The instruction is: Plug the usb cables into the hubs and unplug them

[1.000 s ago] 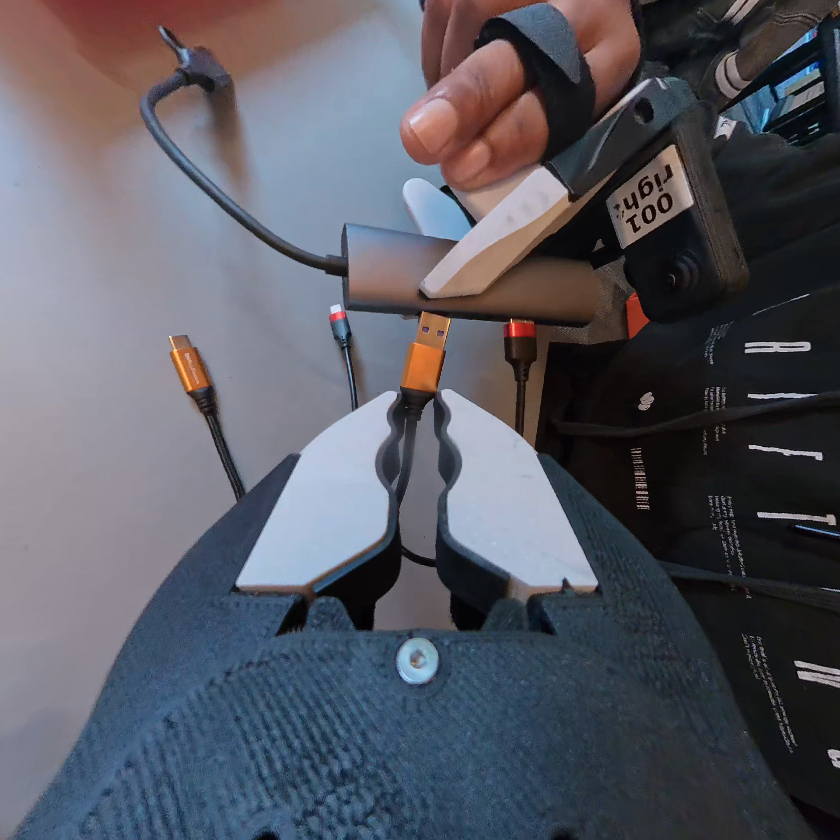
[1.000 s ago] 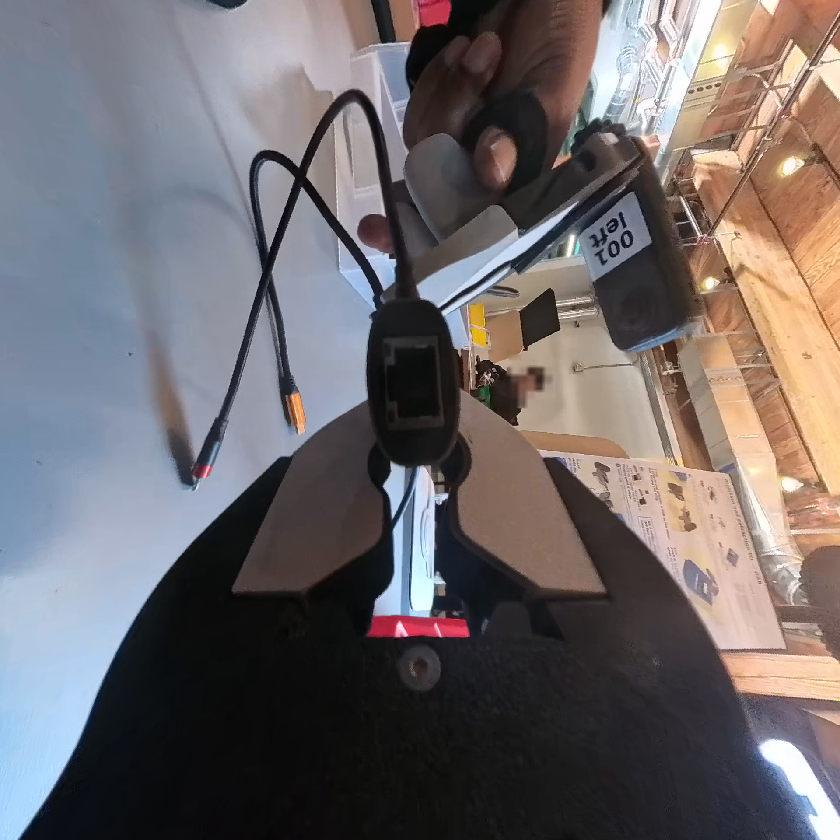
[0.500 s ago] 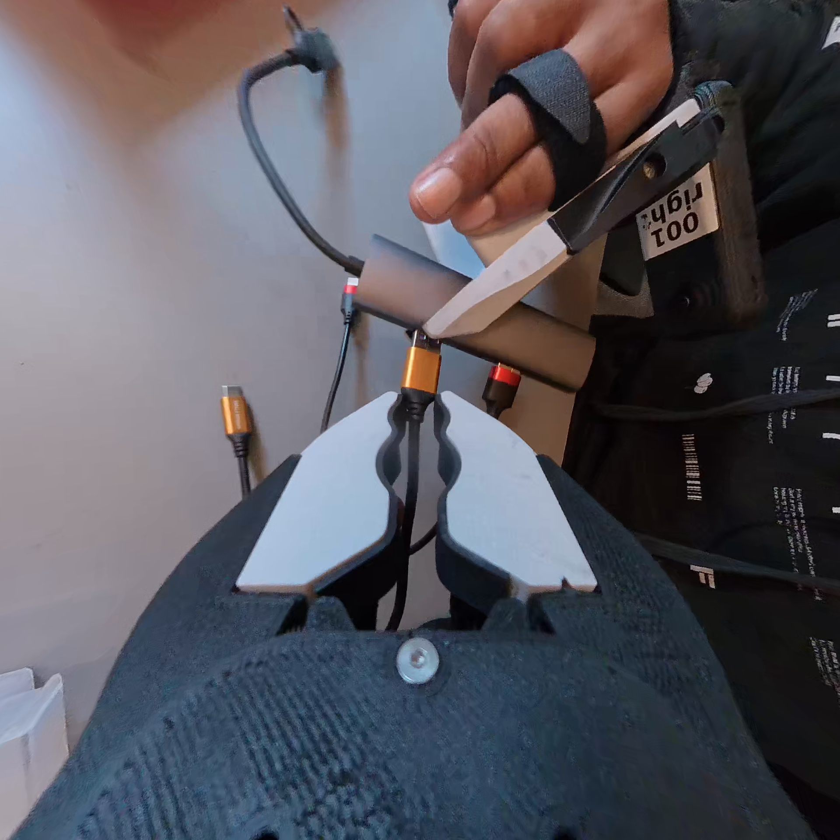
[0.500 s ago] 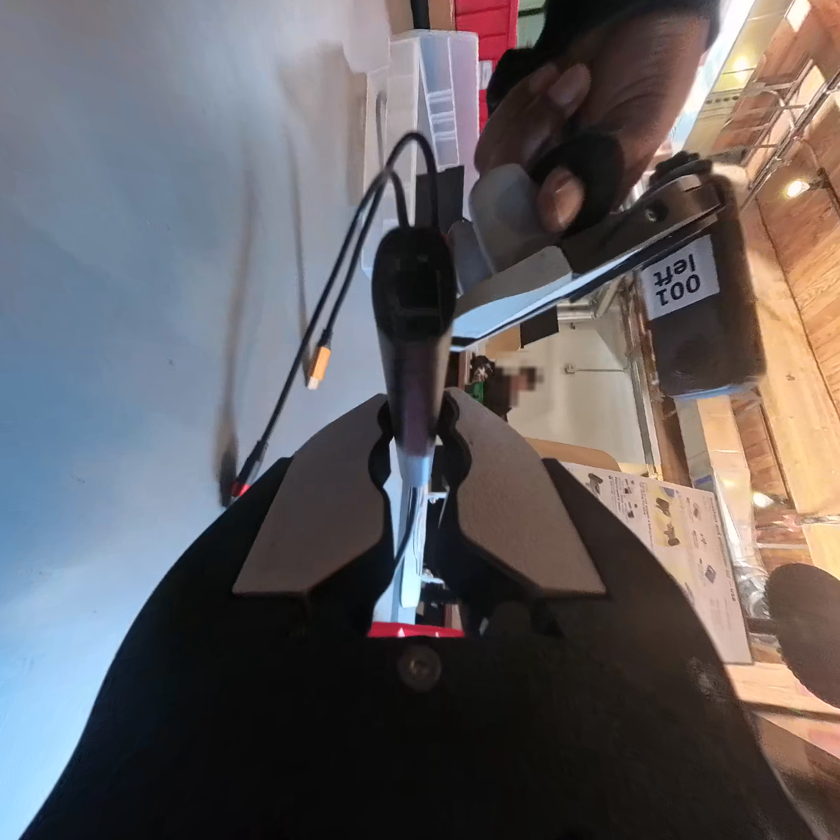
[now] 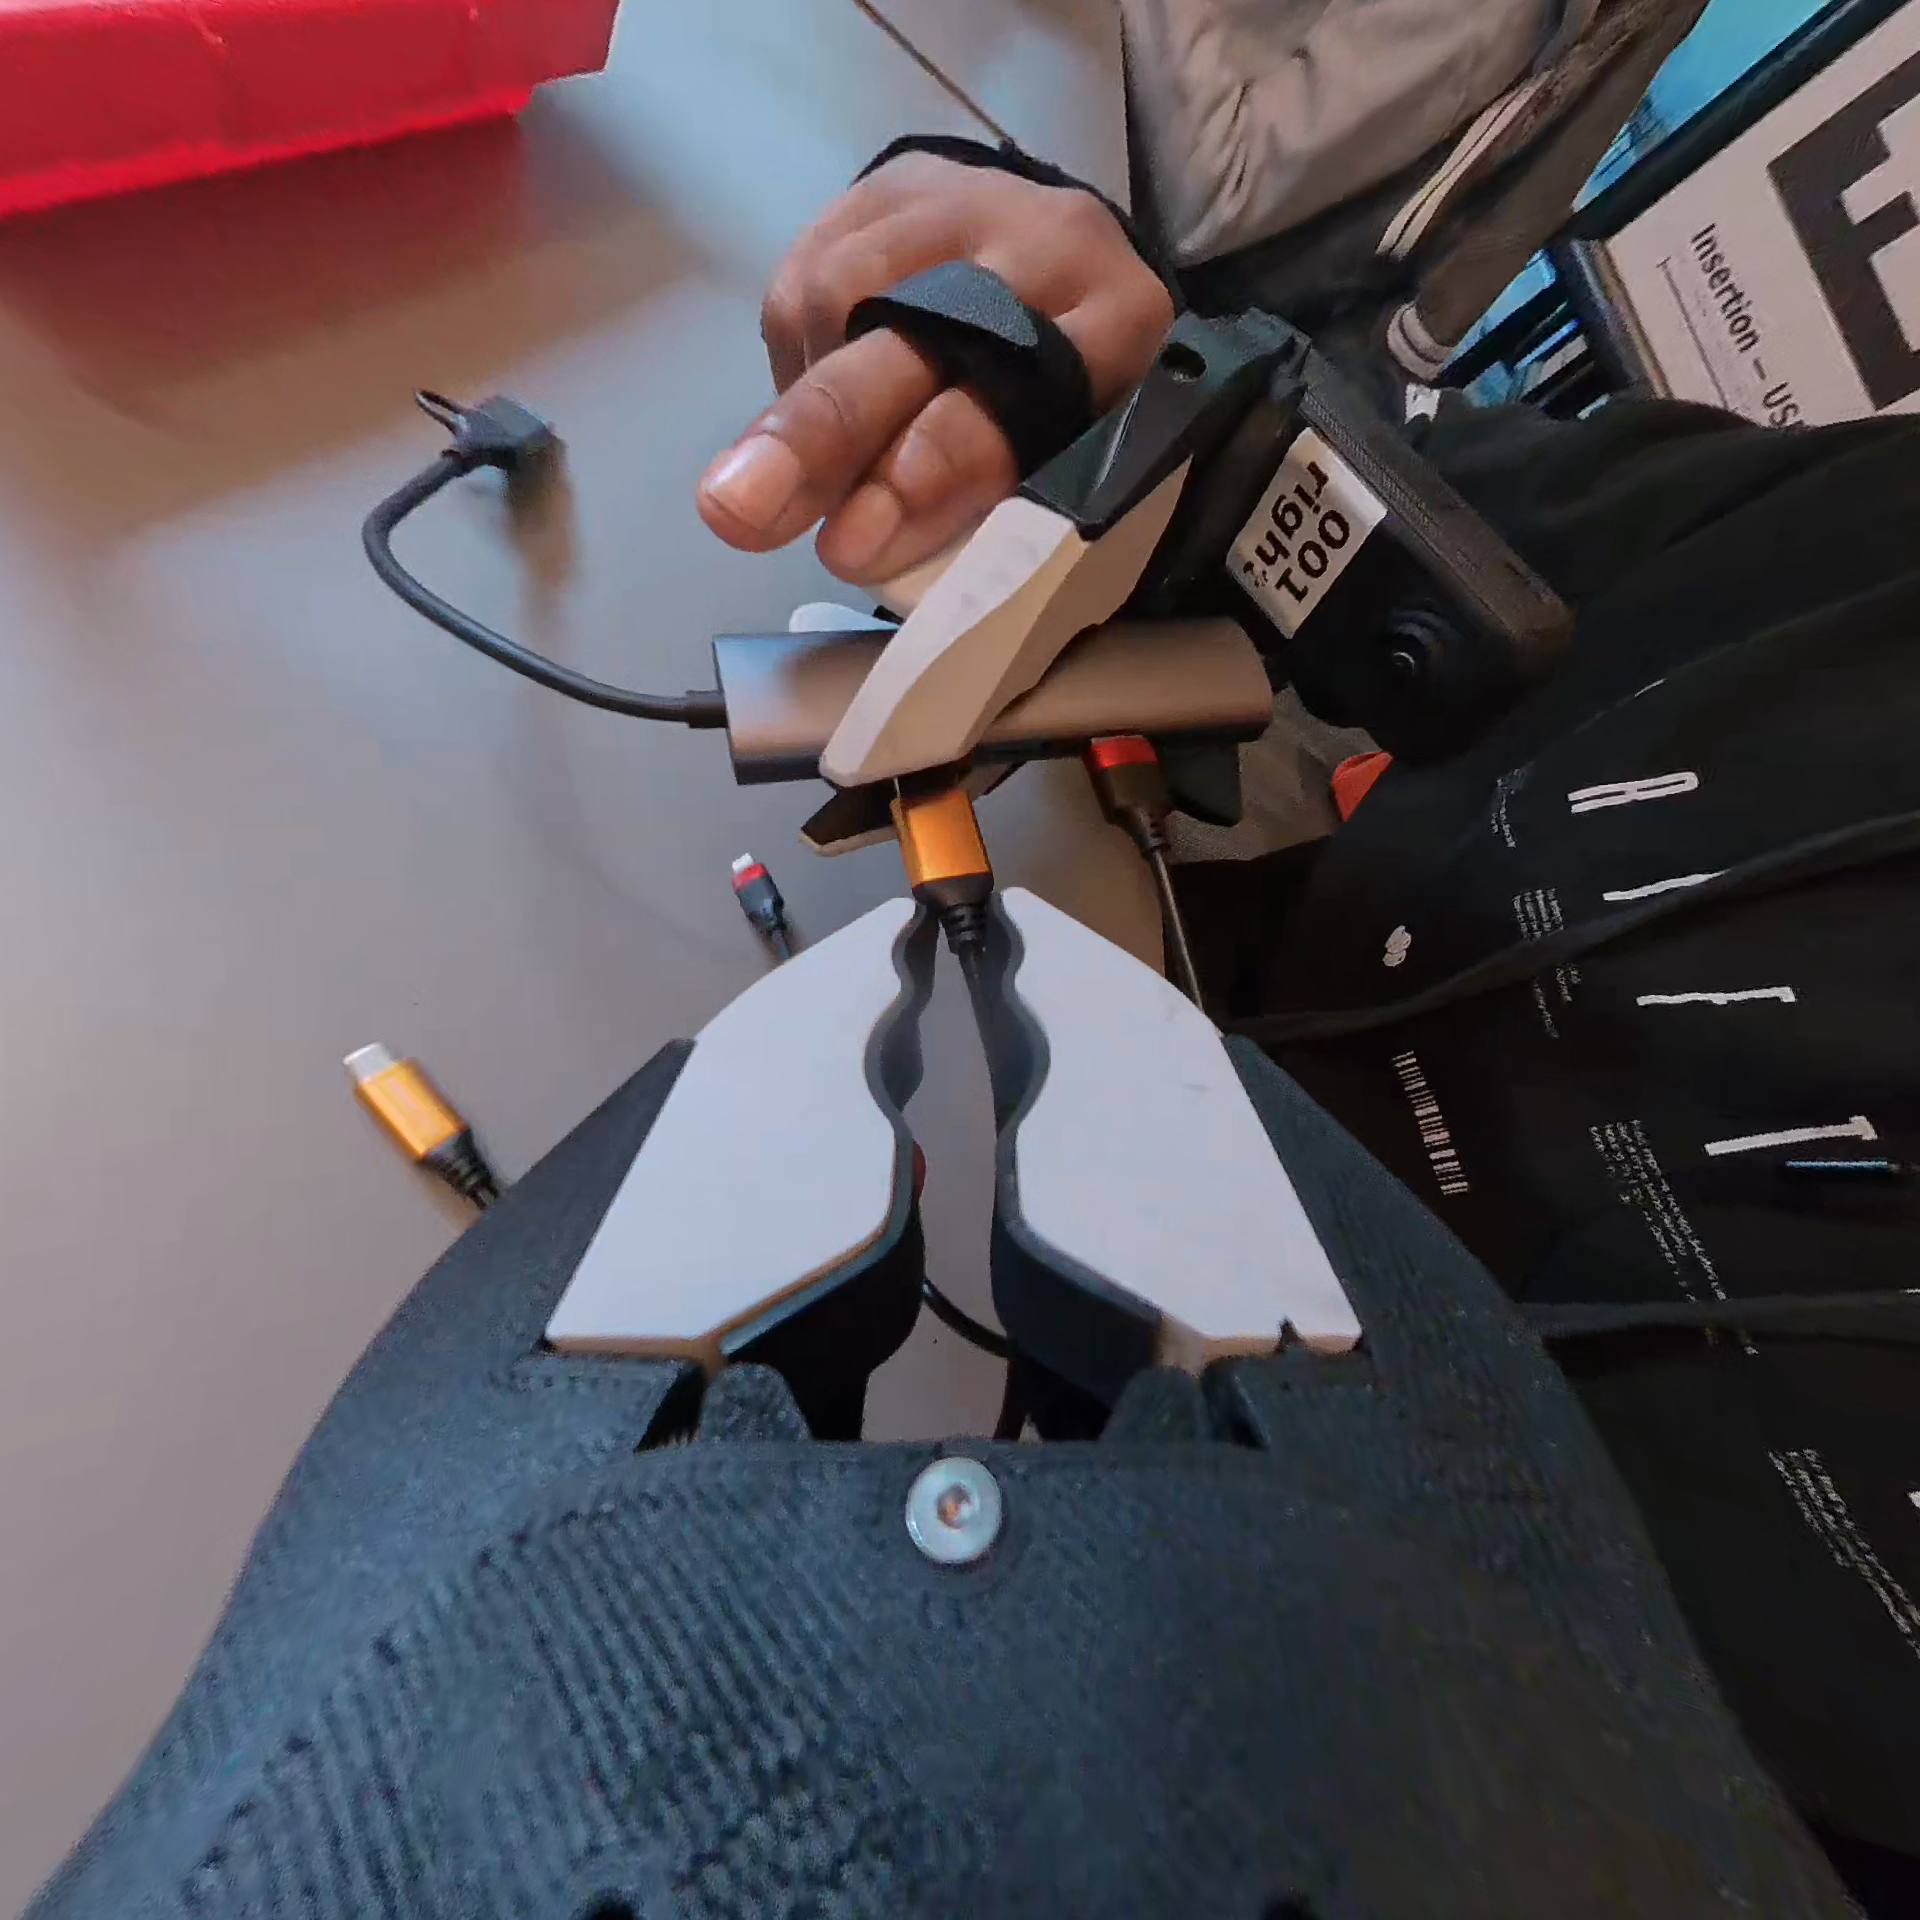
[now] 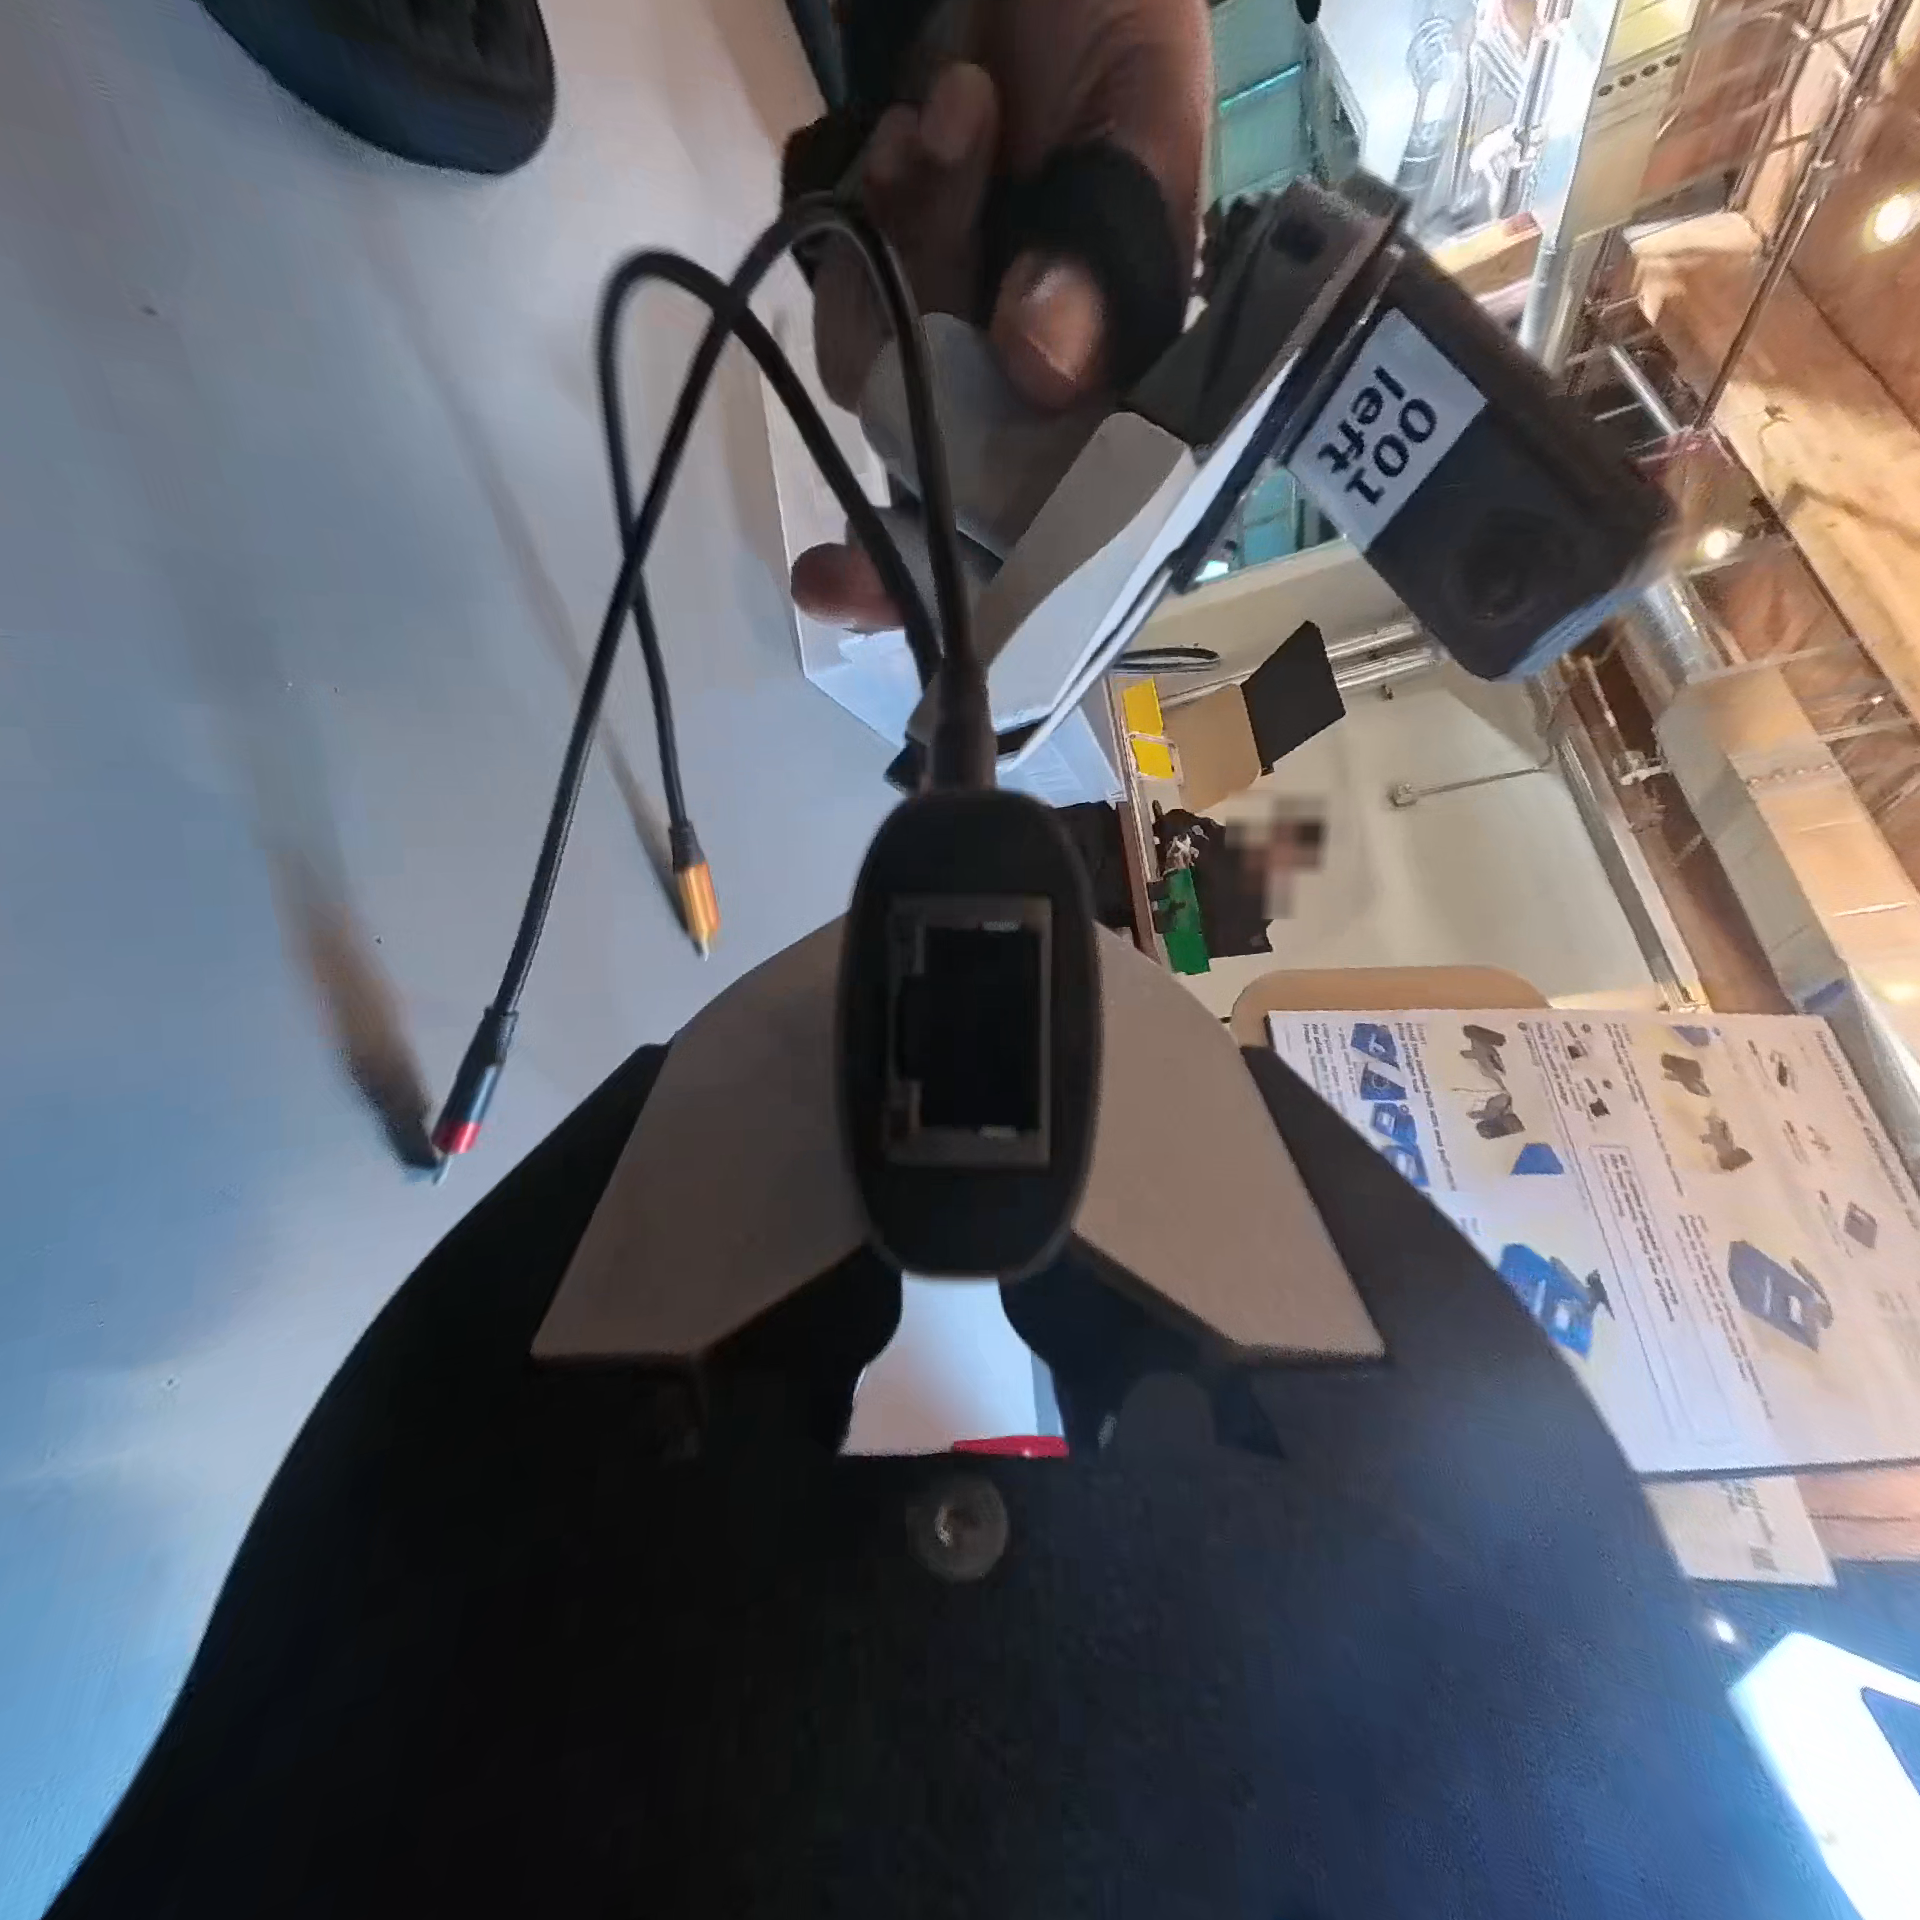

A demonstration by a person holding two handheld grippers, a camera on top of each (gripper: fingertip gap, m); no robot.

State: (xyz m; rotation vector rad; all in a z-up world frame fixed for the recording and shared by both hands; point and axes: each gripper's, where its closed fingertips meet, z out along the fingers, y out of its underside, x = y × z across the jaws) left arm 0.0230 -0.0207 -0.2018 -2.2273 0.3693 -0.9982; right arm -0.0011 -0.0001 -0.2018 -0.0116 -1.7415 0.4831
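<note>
My left gripper (image 5: 956, 912) is shut on the black cable just behind the orange USB plug (image 5: 940, 842). The plug sits in a side port of the grey hub (image 5: 779, 707), held level above the table. My right gripper (image 6: 971, 951) is shut on the hub (image 6: 966, 1081), whose end port faces its camera. Its white fingers (image 5: 966, 665) clamp the hub's middle in the left wrist view. A red-collared plug (image 5: 1117, 758) is in the port beside the orange one. The left gripper (image 6: 1091, 582) shows beyond the hub in the right wrist view.
The cables' loose ends lie on the grey table: an orange one (image 5: 400, 1107) (image 6: 694, 899) and a red one (image 5: 753, 883) (image 6: 462, 1127). The hub's own lead ends at a plug (image 5: 499, 436). A red object (image 5: 260, 83) lies far left. A printed sheet (image 6: 1558, 1195) and a white box (image 6: 831, 644) lie beyond. Only a small space, under 4 cm, lies between the two pairs of fingers.
The orange plug's metal tip was bare below the hub a second ago; it has gone into the port. The hub tilted midway and is level again.
</note>
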